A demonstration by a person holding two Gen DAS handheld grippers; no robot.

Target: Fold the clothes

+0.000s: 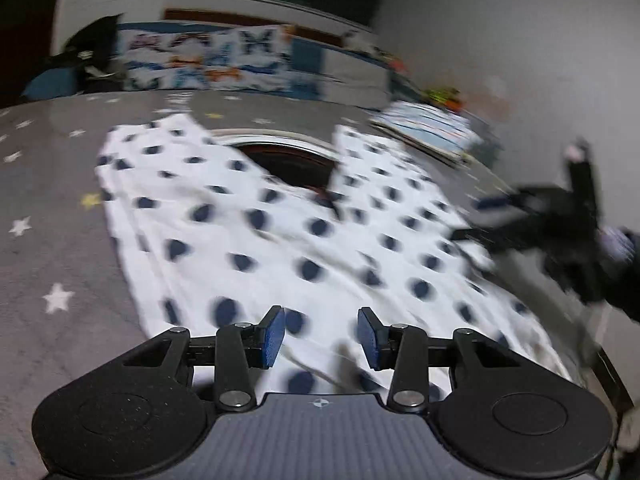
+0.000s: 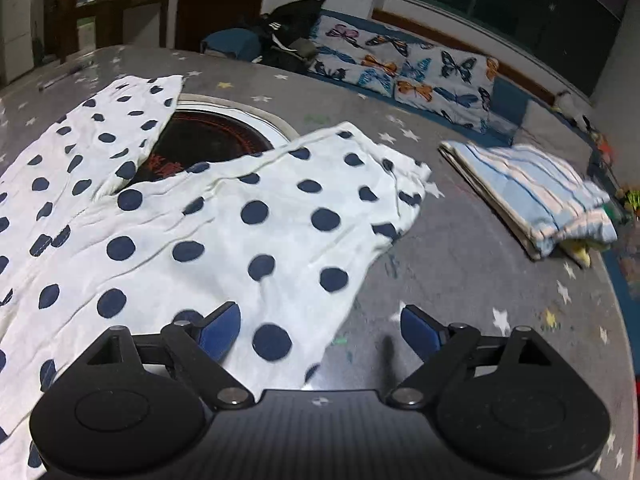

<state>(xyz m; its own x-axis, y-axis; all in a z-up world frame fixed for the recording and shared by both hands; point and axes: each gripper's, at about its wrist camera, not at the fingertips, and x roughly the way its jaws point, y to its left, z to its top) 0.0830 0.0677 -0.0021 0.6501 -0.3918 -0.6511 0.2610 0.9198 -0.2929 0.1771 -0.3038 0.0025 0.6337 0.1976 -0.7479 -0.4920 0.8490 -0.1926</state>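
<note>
A white garment with dark blue dots (image 1: pixel 280 216) (image 2: pixel 224 224) lies spread on a grey star-patterned table (image 1: pixel 48 208) (image 2: pixel 460 248), two parts of it reaching toward the far side. My left gripper (image 1: pixel 321 338) is open just above the garment's near edge, nothing between its blue pads. My right gripper (image 2: pixel 320 330) is open wide over the garment's right near corner, its left pad (image 2: pixel 220 330) above cloth and its right pad over bare table. In the blurred left wrist view the right gripper (image 1: pixel 552 216) appears at the garment's right edge.
A round dark cooktop (image 2: pixel 204 140) (image 1: pixel 292 160) set in the table shows between the garment's two far parts. A folded blue-striped cloth (image 2: pixel 532 196) (image 1: pixel 432 128) lies at the table's right. Beyond the table are butterfly-print cushions (image 2: pixel 404 64) and a dark bag (image 2: pixel 288 28).
</note>
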